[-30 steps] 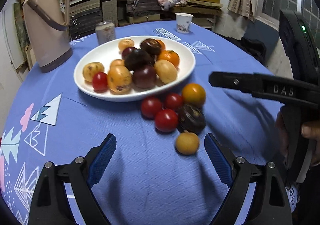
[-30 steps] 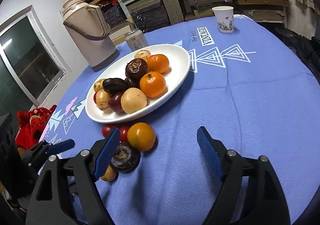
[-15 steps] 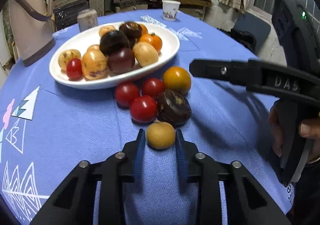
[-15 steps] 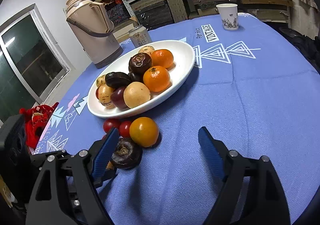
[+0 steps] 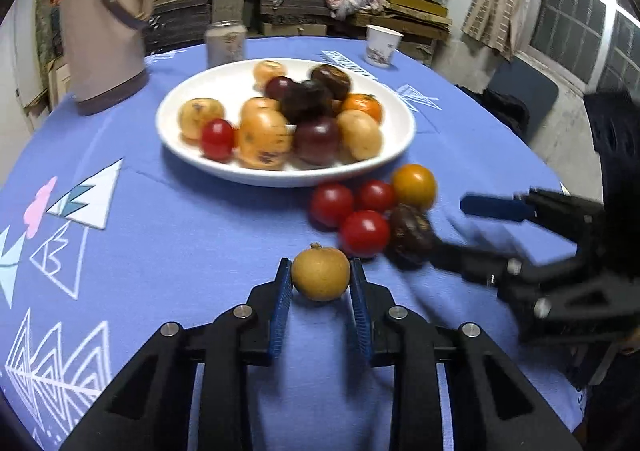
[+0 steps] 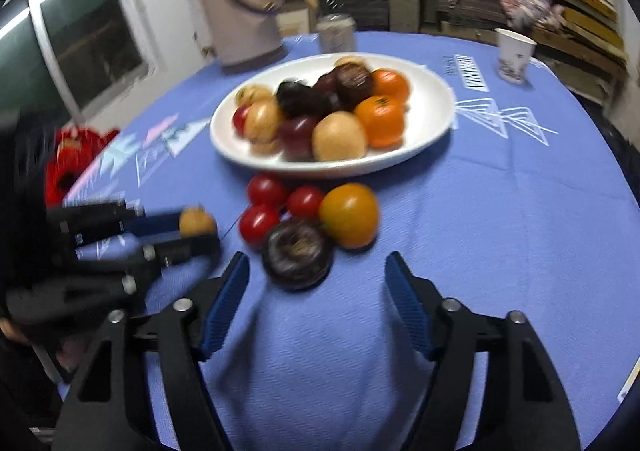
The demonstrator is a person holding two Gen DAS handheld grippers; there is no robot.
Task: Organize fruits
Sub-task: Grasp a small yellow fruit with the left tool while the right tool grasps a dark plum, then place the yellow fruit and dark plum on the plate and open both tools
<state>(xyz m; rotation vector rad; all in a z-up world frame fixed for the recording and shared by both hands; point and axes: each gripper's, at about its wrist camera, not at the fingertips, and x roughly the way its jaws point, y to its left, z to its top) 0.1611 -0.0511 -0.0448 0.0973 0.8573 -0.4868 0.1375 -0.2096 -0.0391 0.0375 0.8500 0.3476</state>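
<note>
Jaws of your left gripper (image 5: 320, 283) clamp the tan fruit (image 5: 320, 272) for plating; your right gripper (image 6: 316, 283), at three o'clock, has been narrowing, half-wide, toward the dark fruit (image 6: 298, 253).

Glossy white plate (image 5: 400, 139), matt woven blue tablecloth (image 5: 200, 243), shiny tomatoes (image 5: 364, 233)

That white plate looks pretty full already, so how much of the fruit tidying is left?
About a dozen fruits already sit on the white plate. In hand: the left tongs are shut on a small tan fruit. The right tongs, which have just been closing, hang open near the dark fruit. Five fruits remain on the cloth.
</note>
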